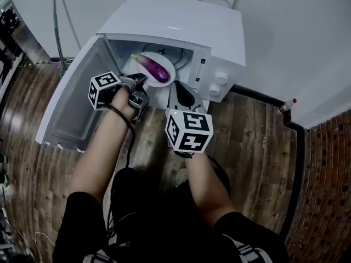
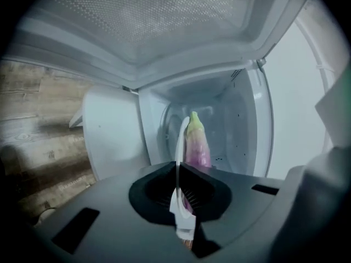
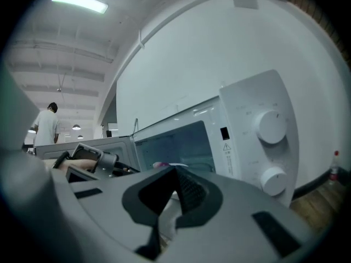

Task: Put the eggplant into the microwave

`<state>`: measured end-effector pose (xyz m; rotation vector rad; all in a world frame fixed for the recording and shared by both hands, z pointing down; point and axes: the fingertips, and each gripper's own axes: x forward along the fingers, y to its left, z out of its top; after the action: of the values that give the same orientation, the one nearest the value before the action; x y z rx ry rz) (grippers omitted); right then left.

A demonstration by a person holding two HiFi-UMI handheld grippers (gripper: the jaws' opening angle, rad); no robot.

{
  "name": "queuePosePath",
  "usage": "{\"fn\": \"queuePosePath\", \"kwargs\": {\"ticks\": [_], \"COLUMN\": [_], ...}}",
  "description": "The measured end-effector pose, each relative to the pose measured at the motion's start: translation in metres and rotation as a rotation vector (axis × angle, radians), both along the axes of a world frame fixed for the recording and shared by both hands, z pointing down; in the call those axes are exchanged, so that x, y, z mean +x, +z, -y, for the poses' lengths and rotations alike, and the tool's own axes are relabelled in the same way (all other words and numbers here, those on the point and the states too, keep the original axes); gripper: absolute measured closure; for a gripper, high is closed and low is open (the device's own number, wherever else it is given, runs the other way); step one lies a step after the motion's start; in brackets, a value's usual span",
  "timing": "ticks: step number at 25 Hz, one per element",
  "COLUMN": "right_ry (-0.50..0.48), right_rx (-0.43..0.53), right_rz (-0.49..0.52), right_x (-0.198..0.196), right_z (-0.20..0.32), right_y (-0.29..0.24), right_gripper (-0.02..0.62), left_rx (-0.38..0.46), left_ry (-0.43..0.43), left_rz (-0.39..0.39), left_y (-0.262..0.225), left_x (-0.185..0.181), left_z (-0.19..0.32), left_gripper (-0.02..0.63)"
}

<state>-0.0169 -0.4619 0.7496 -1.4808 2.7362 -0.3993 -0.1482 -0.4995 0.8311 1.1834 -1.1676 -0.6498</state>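
Observation:
A purple eggplant [image 1: 153, 68] with a green stem lies on a white plate [image 1: 168, 64] at the mouth of the open white microwave [image 1: 181, 26], which stands on the floor. My left gripper [image 1: 141, 81] is shut on the plate's left rim. In the left gripper view the plate rim [image 2: 180, 141] runs edge-on between the jaws of that gripper [image 2: 179, 171], with the eggplant [image 2: 196, 144] beyond it inside the cavity. My right gripper [image 1: 181, 90] is closed at the plate's right rim. In its own view the right gripper [image 3: 174, 174] has something white between its jaws.
The microwave door [image 1: 77, 103] swings open to the left over the wooden floor. Two knobs [image 3: 271, 127] sit on the control panel at the right. A small red-capped bottle [image 1: 286, 106] stands by the wall. A person [image 3: 46, 126] stands far behind.

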Motion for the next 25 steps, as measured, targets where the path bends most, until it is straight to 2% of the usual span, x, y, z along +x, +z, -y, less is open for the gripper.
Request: {"fn": "queuePosePath", "kwargs": {"ticks": [5,8,12,16,22,25], "right_ry": [0.014,0.018,0.026,0.027,0.025,0.024], "right_rx": [-0.001,0.003,-0.011,0.002,0.003,0.005], "right_rz": [-0.016,-0.029,-0.030,-0.048,-0.067,-0.058], "right_x": [0.006,0.009,0.015,0.020,0.026,0.025], "right_z": [0.002,0.004,0.006,0.006,0.006,0.005], "right_y": [0.004,0.005,0.009,0.009,0.012,0.009], "right_gripper": [0.592,0.592,0.592,0.592,0.592,0.592], "left_rx": [-0.006,-0.006,-0.022,-0.033,-0.046,-0.057], "left_ry": [-0.006,-0.012,0.009,-0.007,0.002,0.037], "left_rz": [0.014,-0.004,0.032,0.057,0.121,0.216], "left_y": [0.000,0.002,0.005,0.008,0.015,0.013], "left_x": [0.001,0.002,0.003,-0.006,-0.006,-0.006], "left_z": [0.029,0.049,0.071,0.087,0.103,0.108], "left_gripper": [0.591,0.591,0.590,0.589,0.583,0.583]}}
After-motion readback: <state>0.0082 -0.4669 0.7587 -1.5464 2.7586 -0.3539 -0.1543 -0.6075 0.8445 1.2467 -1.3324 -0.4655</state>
